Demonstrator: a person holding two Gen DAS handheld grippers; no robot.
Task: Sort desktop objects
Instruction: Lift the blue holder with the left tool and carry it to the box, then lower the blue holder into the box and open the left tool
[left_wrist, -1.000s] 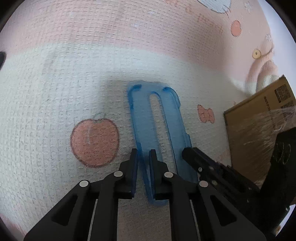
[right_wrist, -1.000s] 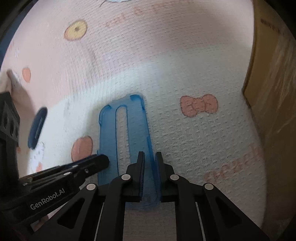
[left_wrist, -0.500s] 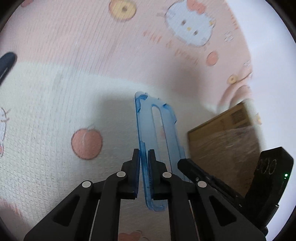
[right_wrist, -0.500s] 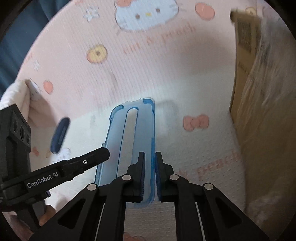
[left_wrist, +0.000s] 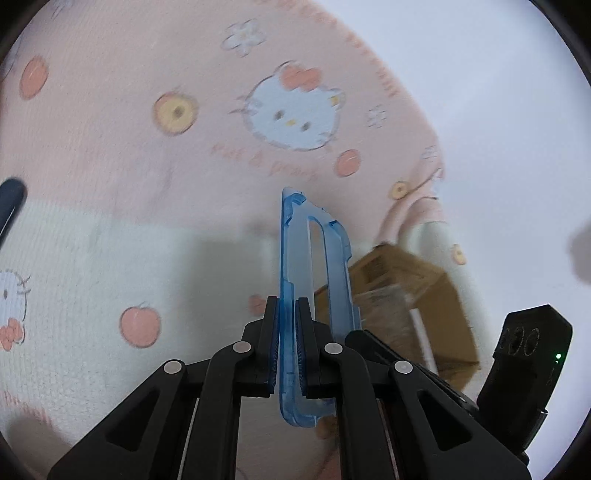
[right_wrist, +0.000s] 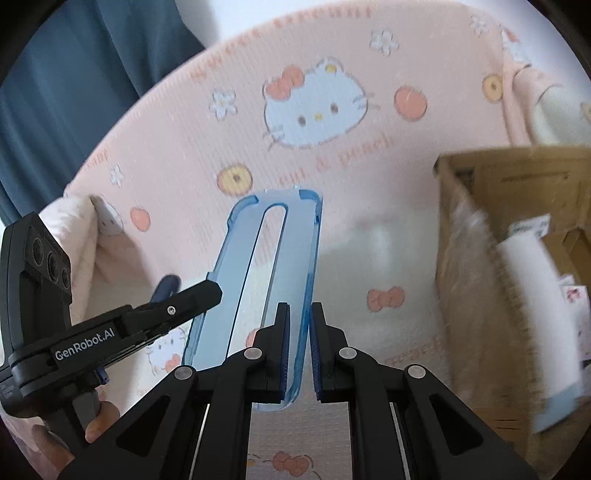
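Observation:
A translucent blue phone case (left_wrist: 295, 251) hangs in the air above the pink cartoon-print cloth (left_wrist: 184, 166). My left gripper (left_wrist: 286, 308) is shut on the case's left long edge. My right gripper (right_wrist: 299, 312) is shut on the right long edge of the same case (right_wrist: 243, 266). In the right wrist view the left gripper (right_wrist: 212, 291) reaches in from the left. The right gripper (left_wrist: 356, 336) shows at the lower right of the left wrist view, partly hidden behind the case.
An open cardboard box (right_wrist: 517, 166) stands on the right with a white roll (right_wrist: 528, 288) and papers inside. A small dark blue object (right_wrist: 167, 285) lies on the cloth at the left. A blue curtain (right_wrist: 74, 74) hangs at the far left. A hand (right_wrist: 99, 421) grips the left handle.
Both grippers have risen together, lifting the blue case off the cloth. The cloth now looks farther away, and the box's open inside has come into view.

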